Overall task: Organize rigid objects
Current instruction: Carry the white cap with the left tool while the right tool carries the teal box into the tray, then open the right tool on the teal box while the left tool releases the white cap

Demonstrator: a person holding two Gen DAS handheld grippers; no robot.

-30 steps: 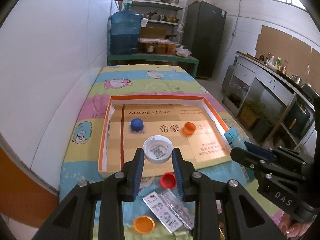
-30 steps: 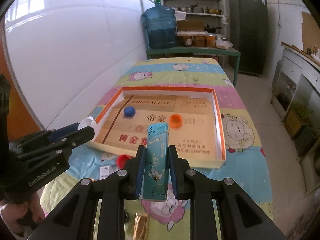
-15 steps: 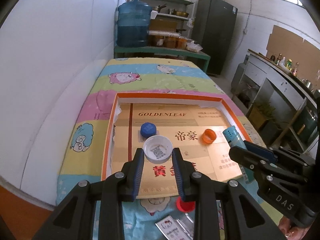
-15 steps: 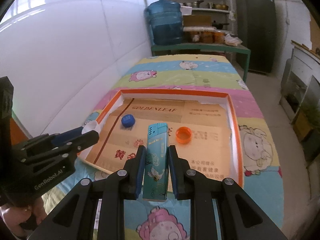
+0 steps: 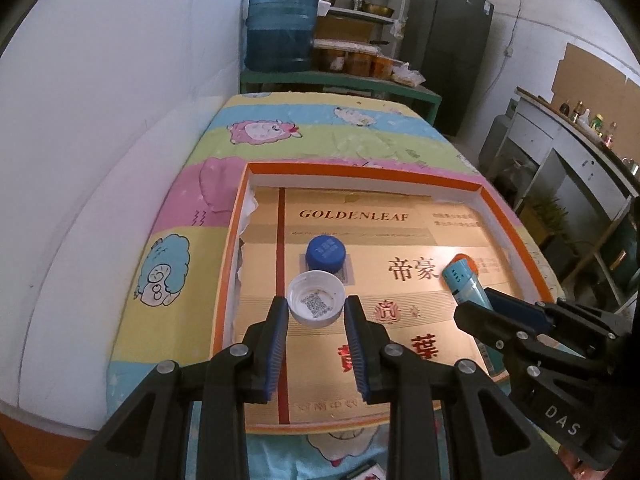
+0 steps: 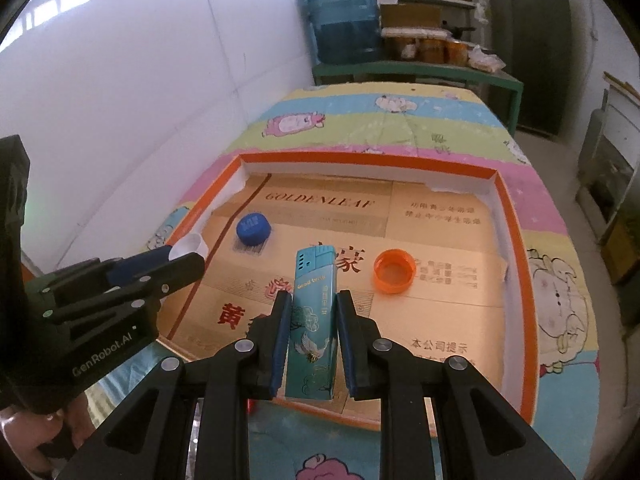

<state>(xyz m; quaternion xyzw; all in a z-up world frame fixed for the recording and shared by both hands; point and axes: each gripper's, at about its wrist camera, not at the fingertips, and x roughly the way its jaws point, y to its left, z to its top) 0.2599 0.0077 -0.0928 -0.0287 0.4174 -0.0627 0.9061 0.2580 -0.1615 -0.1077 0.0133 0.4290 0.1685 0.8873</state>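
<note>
Both my tongs have moved forward over the tray (image 5: 505, 205) since a second ago; the red and orange caps and the packets that lay on the desk in front of it have dropped out of my left view.

My left tongs (image 5: 316, 312) grip the white cap (image 5: 317, 298) by its rim, open side up, a printed code showing inside. It sits above the tray's near left part, just in front of the blue cap (image 5: 326, 254), which lies top up on the gold card lining. From the right view the white cap (image 6: 189, 245) peeks out past the left tongs' fingers (image 6: 176, 266).

My right tongs (image 6: 310, 312) are closed on the teal lighter (image 6: 314, 316), held upright along the fingers with its head pointing away from me, over the middle of the tray (image 6: 516, 240). In the left view the lighter (image 5: 466, 284) partly hides the orange cap (image 5: 468, 260); in the right view that orange cap (image 6: 394, 271) lies open side up on the lining, just right of the lighter's head, and the blue cap (image 6: 253, 229) is well to its left.

The tray rests on the desk's cartoon cloth (image 5: 280, 128).
</note>
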